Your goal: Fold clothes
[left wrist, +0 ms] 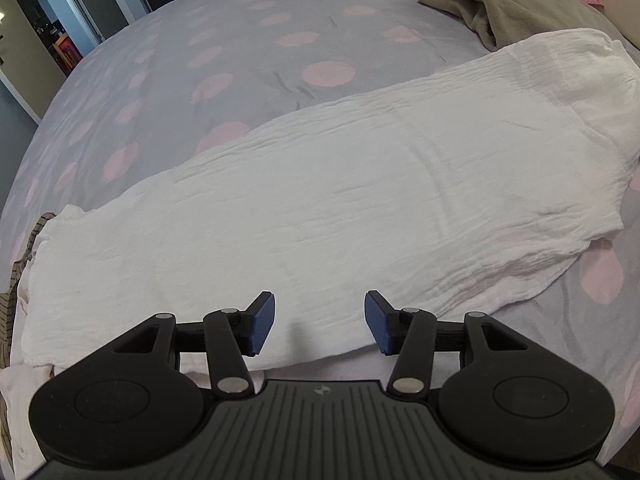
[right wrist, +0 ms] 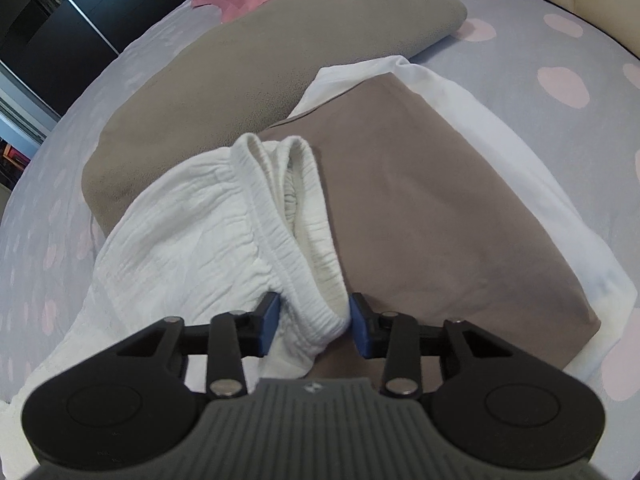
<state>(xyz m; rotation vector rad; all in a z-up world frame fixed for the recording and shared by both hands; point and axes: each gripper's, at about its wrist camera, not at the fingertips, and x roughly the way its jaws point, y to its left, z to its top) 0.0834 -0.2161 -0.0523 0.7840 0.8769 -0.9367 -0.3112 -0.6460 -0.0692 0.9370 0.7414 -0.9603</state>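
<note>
Straddling waistband of white trousers (right wrist: 224, 216) w/ right claw (right wrist: 314, 324) — pads touch fabric, grip not firm; could slip on lift, dragging brown folded stack (right wrist: 432, 208) at 2 o'clock. Left claw (left wrist: 319, 322) wide open, empty, over trouser leg laid flat along bed (left wrist: 200, 60) — wrinkles may set into fold.

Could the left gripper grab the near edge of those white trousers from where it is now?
Probably yes. The left gripper is open, with its jaws spread just above the near edge of the white trousers, which lie flat on the bedspread. Nothing lies between them, so a short dip down should reach the cloth.
</note>
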